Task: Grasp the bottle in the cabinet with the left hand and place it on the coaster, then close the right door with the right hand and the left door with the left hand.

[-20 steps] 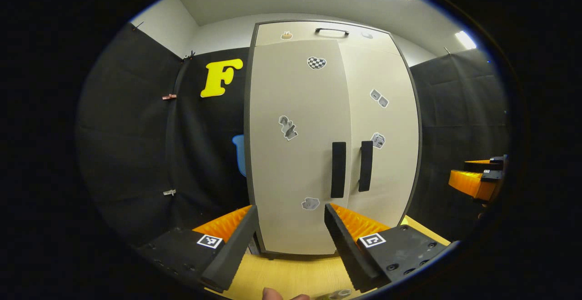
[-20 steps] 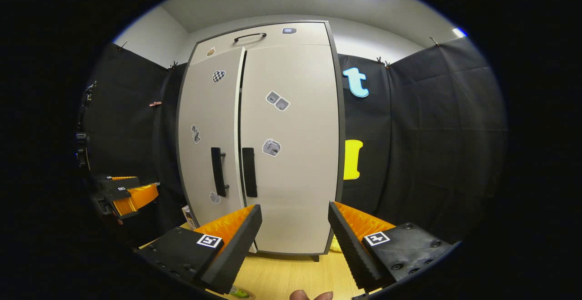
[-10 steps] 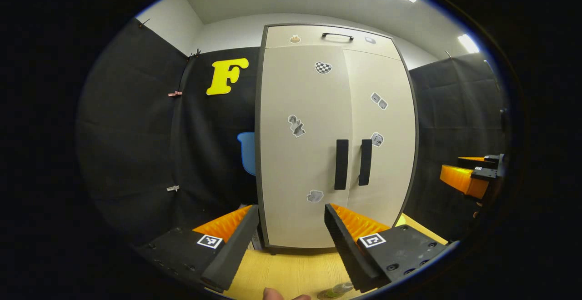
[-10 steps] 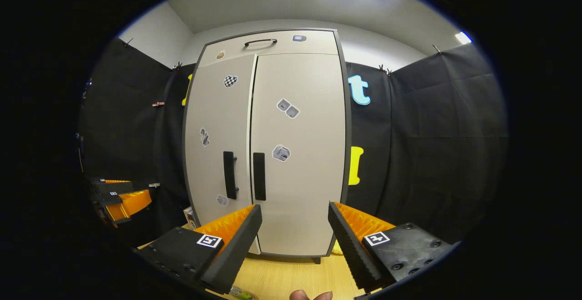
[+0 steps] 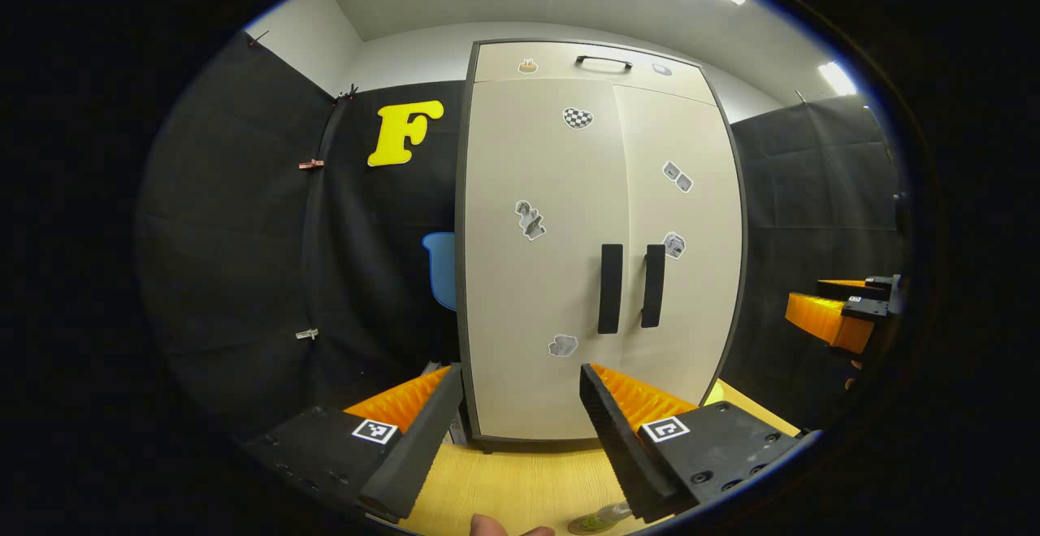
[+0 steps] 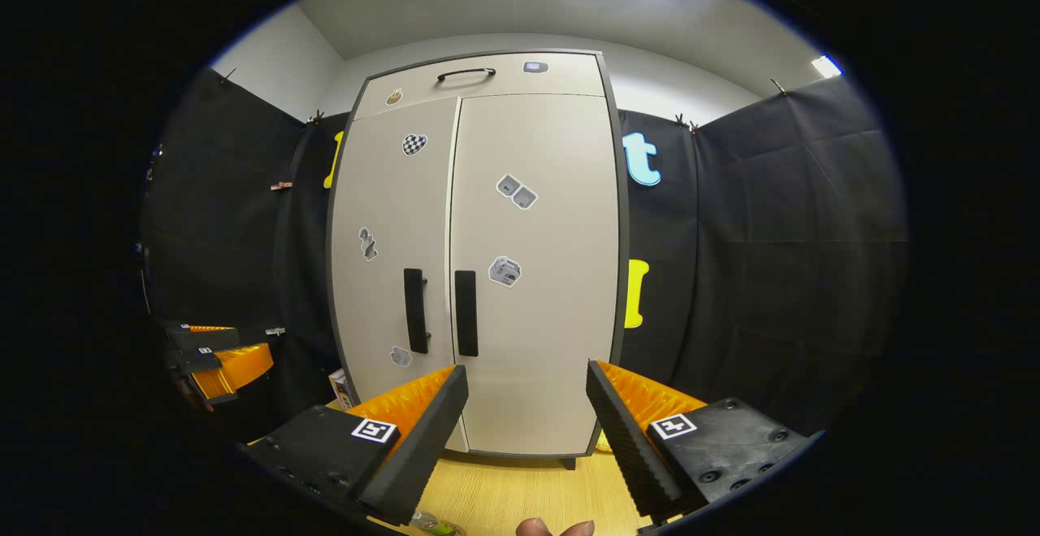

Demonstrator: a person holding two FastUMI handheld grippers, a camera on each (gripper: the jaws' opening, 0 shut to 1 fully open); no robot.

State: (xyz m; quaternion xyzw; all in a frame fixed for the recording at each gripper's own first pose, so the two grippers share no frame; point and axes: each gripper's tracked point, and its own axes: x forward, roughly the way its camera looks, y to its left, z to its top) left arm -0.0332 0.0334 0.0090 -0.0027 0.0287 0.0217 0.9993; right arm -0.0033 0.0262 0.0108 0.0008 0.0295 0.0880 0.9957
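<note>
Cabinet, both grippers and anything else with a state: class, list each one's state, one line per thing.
Left door: shut.
Right door: shut.
Top drawer: shut.
Left gripper: open, holding nothing.
Right gripper: open, holding nothing.
Bottle: out of the cabinet, on the table; coaster hard to tell.

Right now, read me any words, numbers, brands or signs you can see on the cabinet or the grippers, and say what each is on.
No word or number reads clearly.
Stickers on the cabinet doors: pictures, any print too small to read.
Square tags on the left gripper and the right gripper: coded patterns, no words.
</note>
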